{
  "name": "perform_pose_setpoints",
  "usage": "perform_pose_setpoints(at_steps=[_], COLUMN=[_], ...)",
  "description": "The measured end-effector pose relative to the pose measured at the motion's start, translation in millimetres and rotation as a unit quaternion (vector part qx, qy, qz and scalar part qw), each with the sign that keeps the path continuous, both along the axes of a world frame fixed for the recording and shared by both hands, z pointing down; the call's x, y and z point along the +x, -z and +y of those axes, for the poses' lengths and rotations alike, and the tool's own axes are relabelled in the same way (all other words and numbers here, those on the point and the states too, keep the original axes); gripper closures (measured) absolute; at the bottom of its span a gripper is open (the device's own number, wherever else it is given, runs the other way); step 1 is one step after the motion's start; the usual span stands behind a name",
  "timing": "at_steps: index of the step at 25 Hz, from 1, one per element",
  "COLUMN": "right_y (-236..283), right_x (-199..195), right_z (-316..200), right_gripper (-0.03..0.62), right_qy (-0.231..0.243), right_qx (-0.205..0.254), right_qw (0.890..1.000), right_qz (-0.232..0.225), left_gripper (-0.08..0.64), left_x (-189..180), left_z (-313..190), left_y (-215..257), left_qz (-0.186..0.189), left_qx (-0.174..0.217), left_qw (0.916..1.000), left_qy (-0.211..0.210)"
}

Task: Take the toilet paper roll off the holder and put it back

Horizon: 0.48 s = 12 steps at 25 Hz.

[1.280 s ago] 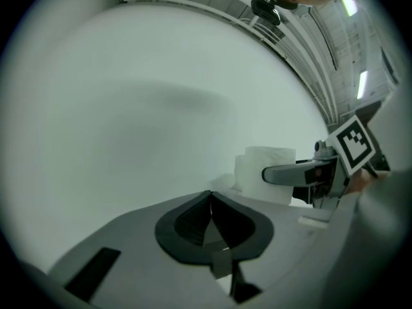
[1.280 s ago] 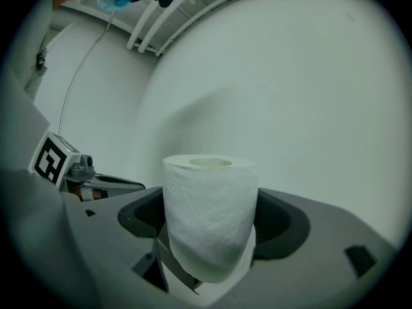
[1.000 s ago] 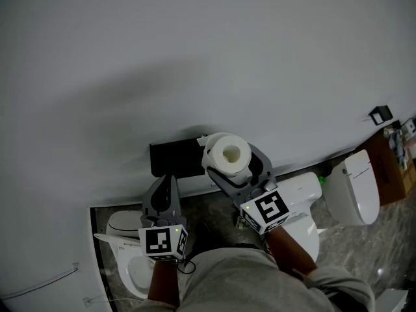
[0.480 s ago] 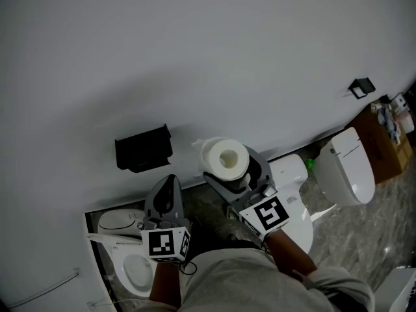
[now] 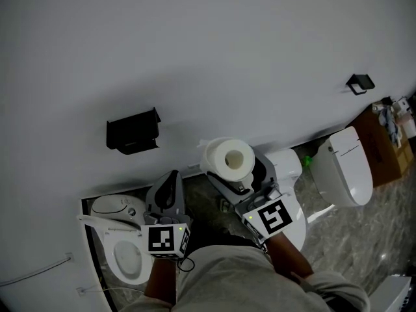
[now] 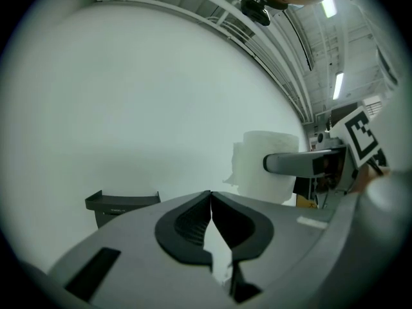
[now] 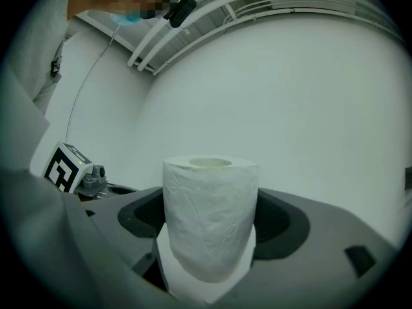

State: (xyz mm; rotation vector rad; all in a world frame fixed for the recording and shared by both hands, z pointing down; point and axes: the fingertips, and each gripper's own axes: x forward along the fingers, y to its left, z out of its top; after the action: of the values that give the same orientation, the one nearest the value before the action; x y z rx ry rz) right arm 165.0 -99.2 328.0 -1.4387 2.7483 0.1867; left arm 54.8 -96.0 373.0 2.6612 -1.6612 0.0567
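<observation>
A white toilet paper roll (image 5: 229,160) stands upright in my right gripper (image 5: 242,172), which is shut on it; the jaws press its two sides. In the right gripper view the toilet paper roll (image 7: 209,214) fills the middle, a loose sheet hanging under it. The black holder (image 5: 132,130) is mounted on the white wall, up and left of the roll, with nothing on it. My left gripper (image 5: 170,188) is shut and holds nothing, below and right of the holder. In the left gripper view the holder (image 6: 120,203) sits low left and the roll (image 6: 267,166) at right.
A white toilet with its seat up (image 5: 123,239) stands on the floor at lower left. Two more white toilets (image 5: 290,187) (image 5: 346,168) stand to the right. A small black fitting (image 5: 359,82) is on the wall at far right, next to a brown cabinet (image 5: 389,145).
The roll, held in my right gripper, has come away from the holder, which now sits apart at upper left and bare. My left gripper stays shut.
</observation>
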Motion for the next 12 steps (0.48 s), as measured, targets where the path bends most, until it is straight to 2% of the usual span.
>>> perform_pose_setpoints(at_steps=[12], right_y=[-1.5], right_x=[-0.7], right_z=[5.6], right_gripper=[0.198], right_qy=[0.032], right_qx=[-0.011], right_qw=[0.999], right_qz=[-0.014], left_gripper=[0.548], left_x=[0.2], left_z=[12.2], left_y=[-7.8], left_qz=[-0.006], left_qx=[-0.007], left_qw=[0.9996], left_qy=[0.026])
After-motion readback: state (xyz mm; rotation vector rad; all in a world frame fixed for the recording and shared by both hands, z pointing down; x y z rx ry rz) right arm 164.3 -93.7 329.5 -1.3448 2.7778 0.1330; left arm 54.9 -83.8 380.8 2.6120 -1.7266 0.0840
